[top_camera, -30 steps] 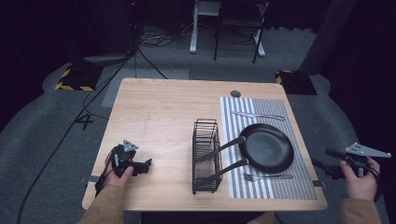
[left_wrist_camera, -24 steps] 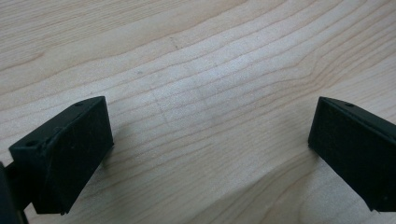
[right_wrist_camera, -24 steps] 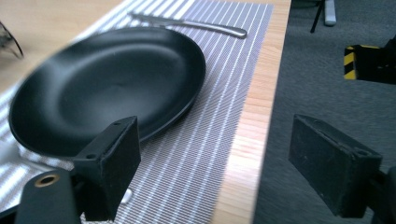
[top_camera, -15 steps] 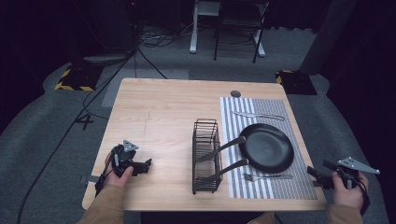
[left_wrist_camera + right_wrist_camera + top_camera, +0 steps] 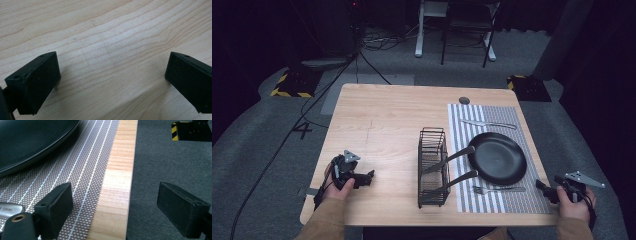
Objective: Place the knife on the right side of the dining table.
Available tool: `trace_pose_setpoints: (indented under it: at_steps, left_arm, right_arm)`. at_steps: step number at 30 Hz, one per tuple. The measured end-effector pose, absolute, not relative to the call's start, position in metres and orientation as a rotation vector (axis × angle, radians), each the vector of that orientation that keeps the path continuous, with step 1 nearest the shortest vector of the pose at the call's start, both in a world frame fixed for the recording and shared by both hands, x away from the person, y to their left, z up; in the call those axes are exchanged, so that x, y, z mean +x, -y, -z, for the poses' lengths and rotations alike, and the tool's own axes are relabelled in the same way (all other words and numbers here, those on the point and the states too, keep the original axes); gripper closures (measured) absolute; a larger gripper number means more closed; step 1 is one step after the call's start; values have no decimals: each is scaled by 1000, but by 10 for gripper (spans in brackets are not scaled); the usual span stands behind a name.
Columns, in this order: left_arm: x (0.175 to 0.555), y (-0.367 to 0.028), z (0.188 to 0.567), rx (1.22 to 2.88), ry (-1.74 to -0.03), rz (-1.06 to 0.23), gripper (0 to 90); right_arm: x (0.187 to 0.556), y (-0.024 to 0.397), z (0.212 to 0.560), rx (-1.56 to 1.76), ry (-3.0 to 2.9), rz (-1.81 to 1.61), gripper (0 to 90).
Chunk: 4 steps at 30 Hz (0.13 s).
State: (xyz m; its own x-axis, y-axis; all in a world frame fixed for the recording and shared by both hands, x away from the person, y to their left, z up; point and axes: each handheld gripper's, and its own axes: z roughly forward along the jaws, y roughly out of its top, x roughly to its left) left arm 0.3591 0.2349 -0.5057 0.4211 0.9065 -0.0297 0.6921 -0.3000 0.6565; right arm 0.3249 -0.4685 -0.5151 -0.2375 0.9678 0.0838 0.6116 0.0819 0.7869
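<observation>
Fingers of both grippers spread wide, empty. I park left gripper [image 5: 364,178] low on bare table [image 5: 387,115], clear of work. I hold right gripper [image 5: 548,192] at table's right edge beside striped mat [image 5: 507,202]; fork [image 5: 498,189], my likely target, lies near on mat below black plate [image 5: 497,158]. Rack [image 5: 433,167] between.

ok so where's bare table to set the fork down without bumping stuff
The bare wood left of the wire rack, from the left hand-held gripper up to the far edge, is widest. The striped mat is crowded: black plate, knife, fork.
</observation>
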Motion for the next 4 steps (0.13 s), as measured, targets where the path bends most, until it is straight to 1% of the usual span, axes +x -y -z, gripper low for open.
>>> trace_pose_setpoints:
  at_steps: [4]
  left_arm:
    - [360, -235, 506, 2088, -1345, -470, 1]
  right_arm:
    - [322, 472, 522, 1598, -1855, -1096, 135]
